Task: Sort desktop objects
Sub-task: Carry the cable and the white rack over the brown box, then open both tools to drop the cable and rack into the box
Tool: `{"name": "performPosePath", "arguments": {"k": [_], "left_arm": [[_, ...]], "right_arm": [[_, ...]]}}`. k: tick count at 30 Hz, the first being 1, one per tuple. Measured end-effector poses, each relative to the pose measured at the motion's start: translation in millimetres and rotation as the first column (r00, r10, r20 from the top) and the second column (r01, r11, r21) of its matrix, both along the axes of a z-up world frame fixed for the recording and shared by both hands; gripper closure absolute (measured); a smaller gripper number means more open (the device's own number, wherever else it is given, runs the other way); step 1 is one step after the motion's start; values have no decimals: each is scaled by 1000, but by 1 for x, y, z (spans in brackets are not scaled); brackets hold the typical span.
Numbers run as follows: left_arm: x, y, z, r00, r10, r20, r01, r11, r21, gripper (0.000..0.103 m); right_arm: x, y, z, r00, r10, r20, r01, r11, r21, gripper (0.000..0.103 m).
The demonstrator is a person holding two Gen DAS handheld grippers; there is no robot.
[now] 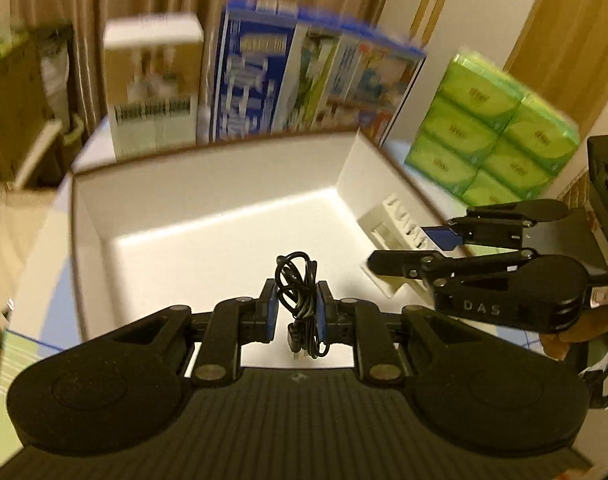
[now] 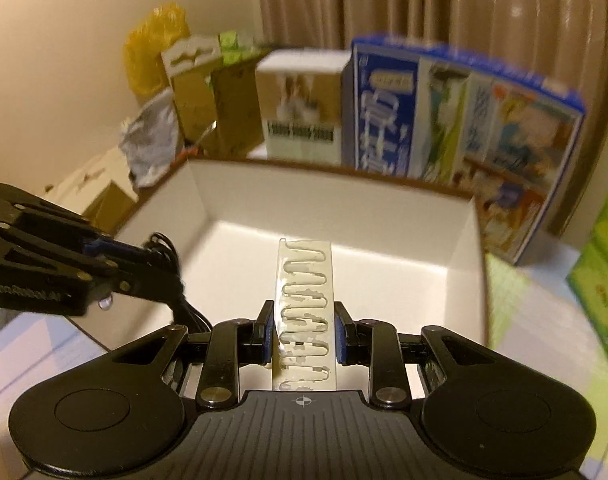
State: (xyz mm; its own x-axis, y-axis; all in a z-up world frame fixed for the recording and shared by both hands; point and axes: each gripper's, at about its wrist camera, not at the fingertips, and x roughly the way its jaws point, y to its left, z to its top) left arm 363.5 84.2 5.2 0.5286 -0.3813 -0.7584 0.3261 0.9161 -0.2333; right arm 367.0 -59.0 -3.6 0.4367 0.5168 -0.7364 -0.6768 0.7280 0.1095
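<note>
My left gripper (image 1: 298, 306) is shut on a coiled black cable (image 1: 300, 300) and holds it over the near edge of an open white box (image 1: 208, 184). My right gripper (image 2: 302, 330) is shut on a white plastic strip with slotted cut-outs (image 2: 304, 304) and holds it over the same box (image 2: 383, 208). In the left wrist view the right gripper (image 1: 415, 246) comes in from the right with the white strip (image 1: 391, 228) above the box's right side. In the right wrist view the left gripper (image 2: 152, 256) shows at the left with the cable (image 2: 172, 268).
Behind the box stand a white and tan carton (image 1: 154, 84), a blue printed carton (image 1: 304, 68) and a stack of green tissue packs (image 1: 491, 128). Cardboard boxes (image 2: 216, 100) and bags (image 2: 152, 136) lie at the far left. Curtains hang behind.
</note>
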Motion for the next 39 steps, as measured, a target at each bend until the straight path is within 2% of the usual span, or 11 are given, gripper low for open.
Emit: {"name": "performPosePath", "arguments": {"k": [6,12,24,25,26,27,28,31,35,38,39], "left_arm": [[30,-5,-42,986,-5,-167,4,1000,-5,88],[55,-5,-75,950,15,-312,-14,1000,3,88],[82,-5,-90,929,33,-370,-19,999,41,85],[82,-6,-91,928,35,-370,-16,998,54,85],[81,-5,-92,930,38,-364,-11,997,75,84],[80,-6,-93,932,42,-359,-5,995,103,84],[79,-6,-94,933,44,-358,-2,993,117,83],[75,-2,-95,931,56,-361,-7,991,135,78],[72,1,-95,928,80,-364,-23,987,158,59],[67,8,-92,923,99,-371,-31,982,184,36],[65,9,-89,924,101,-368,-32,982,188,35]], "right_arm": [[16,12,-30,995,2,-95,-5,999,-34,78],[32,21,-53,979,-25,-201,1,993,-120,78],[49,29,-65,957,-31,-288,-34,975,-218,77],[49,28,-64,959,-35,-282,-32,973,-229,74],[50,31,-63,962,-36,-269,-29,971,-237,62],[48,30,-61,967,-37,-252,-26,970,-242,40],[47,28,-58,972,-33,-233,-26,970,-243,31],[46,22,-52,974,-19,-227,-38,969,-245,26],[44,16,-45,974,3,-228,-60,967,-247,10],[45,16,-39,973,3,-232,-67,962,-264,6],[44,15,-38,971,5,-239,-70,962,-265,6]]}}
